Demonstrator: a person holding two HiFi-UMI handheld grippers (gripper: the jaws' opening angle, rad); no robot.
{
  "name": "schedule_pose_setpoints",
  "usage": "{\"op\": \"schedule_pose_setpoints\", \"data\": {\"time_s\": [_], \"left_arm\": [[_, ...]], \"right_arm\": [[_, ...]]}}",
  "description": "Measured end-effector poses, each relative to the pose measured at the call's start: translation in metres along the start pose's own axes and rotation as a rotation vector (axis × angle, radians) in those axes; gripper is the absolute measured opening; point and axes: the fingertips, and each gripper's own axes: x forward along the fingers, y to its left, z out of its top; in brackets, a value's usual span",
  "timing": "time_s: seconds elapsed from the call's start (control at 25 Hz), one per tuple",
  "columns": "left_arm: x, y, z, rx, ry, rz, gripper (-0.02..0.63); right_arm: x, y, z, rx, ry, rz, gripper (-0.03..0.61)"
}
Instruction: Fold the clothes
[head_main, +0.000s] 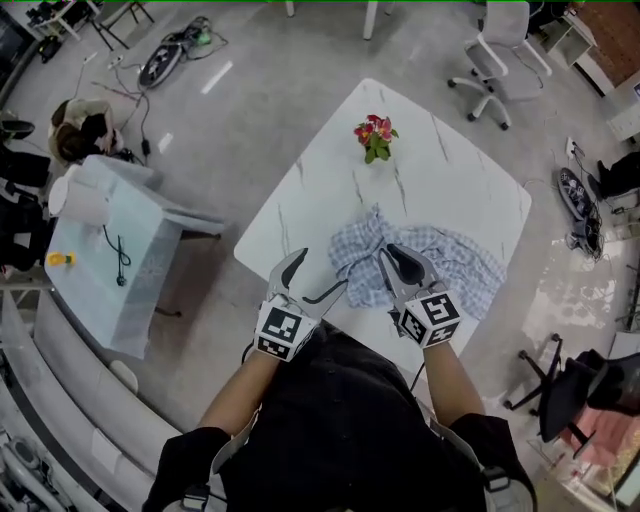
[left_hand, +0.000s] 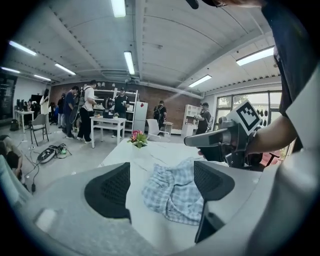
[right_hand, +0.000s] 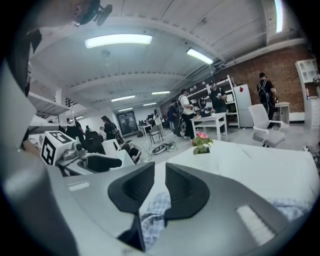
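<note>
A crumpled blue-and-white checked garment (head_main: 440, 262) lies on the near right part of the white marble table (head_main: 320, 180). My left gripper (head_main: 318, 275) hovers over the table just left of the cloth with its jaws wide apart and nothing in them. In the left gripper view the garment (left_hand: 172, 192) lies ahead between the pads, untouched. My right gripper (head_main: 395, 262) is over the near edge of the cloth. Its jaws (right_hand: 160, 187) keep only a narrow gap with nothing pressed in it, and the cloth (right_hand: 152, 217) shows below.
A small pot of red flowers (head_main: 375, 137) stands at the table's far side. A white office chair (head_main: 495, 50) is beyond the table, a dark chair (head_main: 560, 385) at the right, and a pale side table (head_main: 110, 260) at the left. Several people stand in the background.
</note>
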Motion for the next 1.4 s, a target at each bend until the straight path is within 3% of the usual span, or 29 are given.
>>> {"op": "schedule_pose_setpoints", "data": {"time_s": [0.32,0.56,0.96,1.2,1.4], "left_arm": [[0.024,-0.002,-0.043,-0.042,0.087,-0.021,0.4],[0.036,-0.008,-0.077,-0.086,0.176,-0.033,0.381],[0.047,-0.05,-0.137,-0.226,0.403,-0.131,0.294],[0.052,-0.06,-0.155,-0.218,0.517,-0.156,0.227],[0.059,-0.061,-0.164,-0.212,0.553,-0.165,0.186]], "right_arm": [[0.034,-0.017,-0.056,0.039,0.193,0.014,0.074],[0.041,-0.031,-0.08,0.046,0.267,0.0,0.074],[0.047,-0.05,-0.096,0.031,0.327,-0.026,0.074],[0.048,-0.054,-0.105,0.013,0.364,-0.042,0.074],[0.059,-0.06,-0.109,0.004,0.417,-0.051,0.075]]}}
